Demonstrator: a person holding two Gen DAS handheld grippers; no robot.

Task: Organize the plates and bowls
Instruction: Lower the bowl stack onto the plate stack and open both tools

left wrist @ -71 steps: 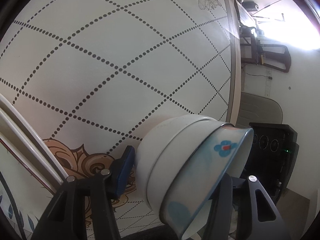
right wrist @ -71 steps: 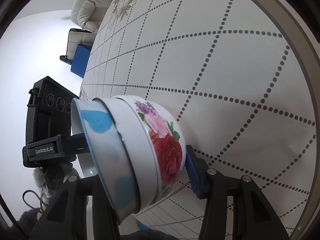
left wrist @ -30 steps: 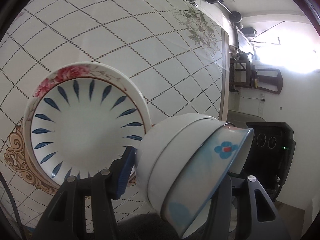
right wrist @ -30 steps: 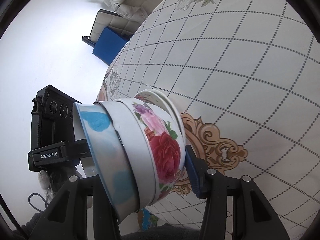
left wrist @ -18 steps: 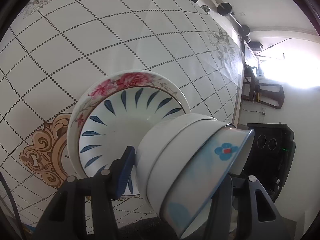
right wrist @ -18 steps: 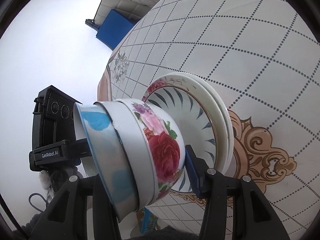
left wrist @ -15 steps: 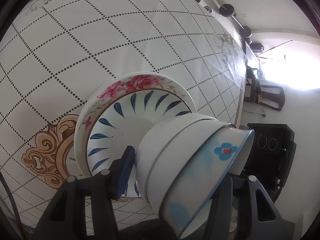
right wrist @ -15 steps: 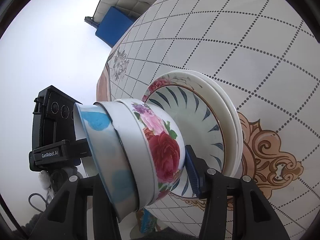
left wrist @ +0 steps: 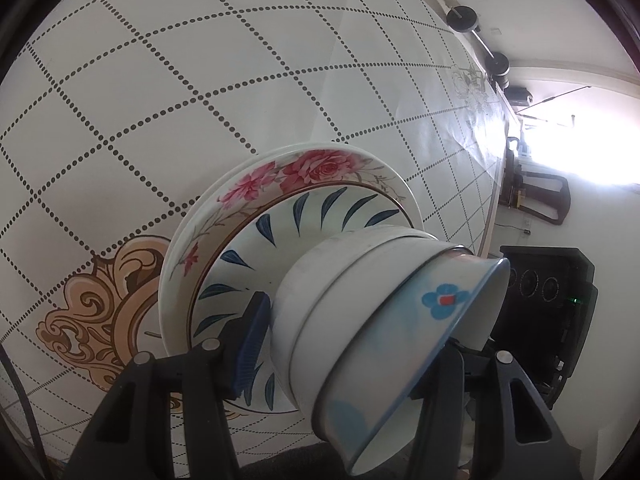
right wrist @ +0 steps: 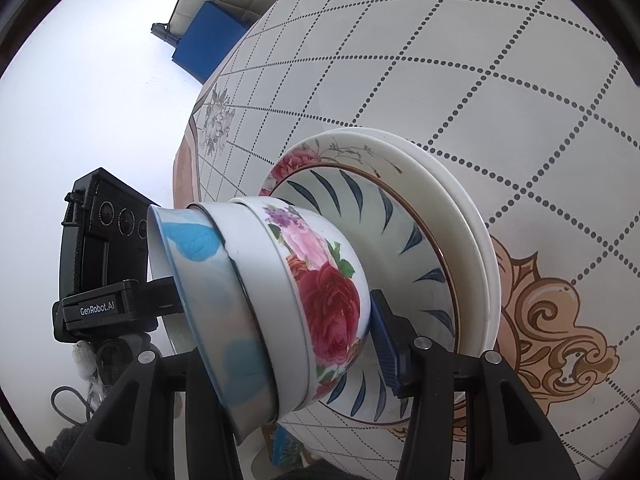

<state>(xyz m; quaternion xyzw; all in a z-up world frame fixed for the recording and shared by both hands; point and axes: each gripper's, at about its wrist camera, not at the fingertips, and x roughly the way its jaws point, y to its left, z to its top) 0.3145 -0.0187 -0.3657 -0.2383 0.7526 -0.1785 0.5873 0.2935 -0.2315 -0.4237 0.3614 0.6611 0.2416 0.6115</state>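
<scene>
Both grippers clamp the same nested stack of bowls (left wrist: 360, 320) from opposite sides: a white bowl with roses (right wrist: 324, 292), a plain white one, and a blue-flowered one (right wrist: 208, 280). My left gripper (left wrist: 344, 348) and my right gripper (right wrist: 280, 340) are shut on it. The stack hangs close over a pile of plates (left wrist: 280, 208) on the table, whose top plate has blue leaf strokes (right wrist: 380, 208) and whose rose rim (left wrist: 304, 172) shows below. Whether the bowls touch the plate is hidden.
The tablecloth (left wrist: 200, 80) is white with a dotted grid and a tan ornament (right wrist: 560, 320). The table edge (right wrist: 188, 152) lies left in the right wrist view. A black camera unit (right wrist: 100, 248) stands beyond it; a chair with a blue cushion (right wrist: 208, 28) is farther off.
Both grippers carried the bowl stack over the table until the plate pile came under it, then moved closer to the plates. The grip has not changed.
</scene>
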